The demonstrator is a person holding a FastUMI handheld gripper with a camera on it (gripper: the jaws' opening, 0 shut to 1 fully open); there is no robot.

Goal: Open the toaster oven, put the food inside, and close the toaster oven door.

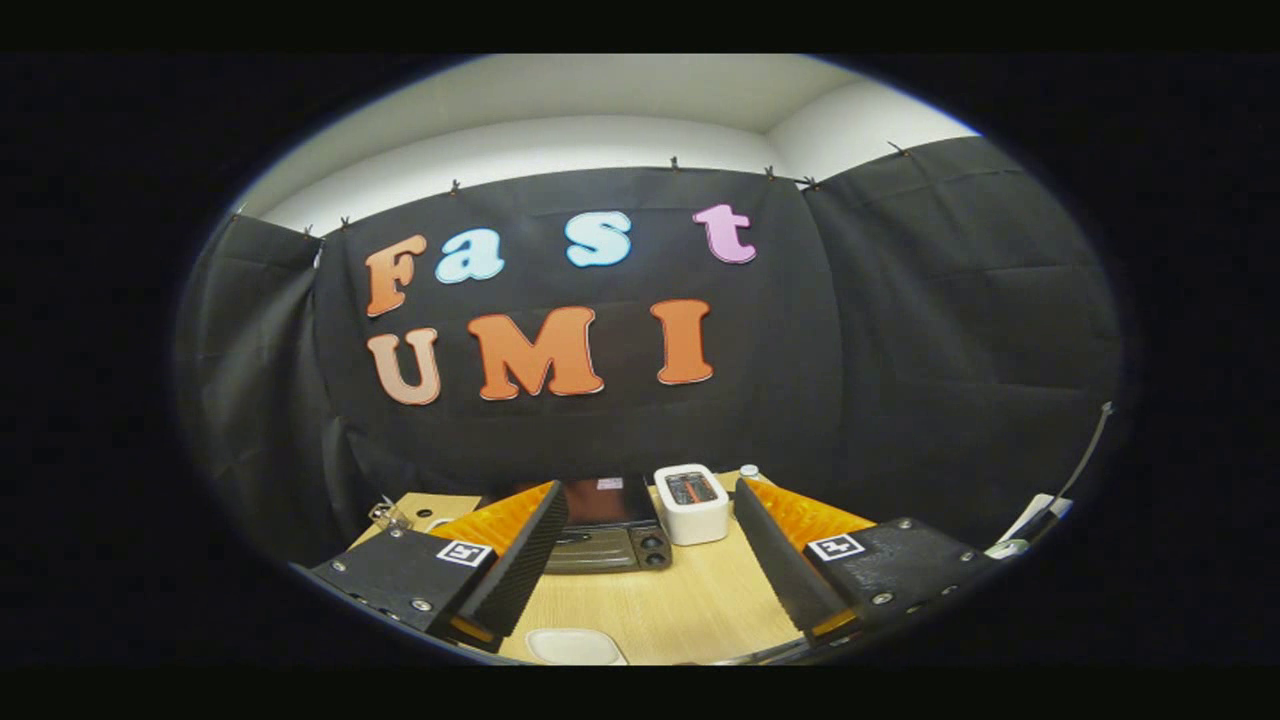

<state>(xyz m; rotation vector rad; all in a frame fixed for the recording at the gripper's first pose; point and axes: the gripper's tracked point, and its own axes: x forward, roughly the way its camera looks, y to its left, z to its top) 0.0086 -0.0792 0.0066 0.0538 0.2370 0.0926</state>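
The dark toaster oven [606, 525] stands on the wooden table [690, 600], beyond and between my fingers, partly hidden by the left finger. Its door looks closed, and two knobs [652, 550] show at its right end. A white plate [575, 645] lies on the table close below, between the fingers; whether it holds food I cannot tell. My gripper [650, 590] is held high above the table, open wide, with nothing between its fingers.
A white pop-up toaster [692, 502] stands just right of the toaster oven. A small clear object [385, 514] lies at the table's back left corner. A white cap [752, 470] sits behind the toaster. White cables [1040, 520] hang at the right. Black cloth walls the booth.
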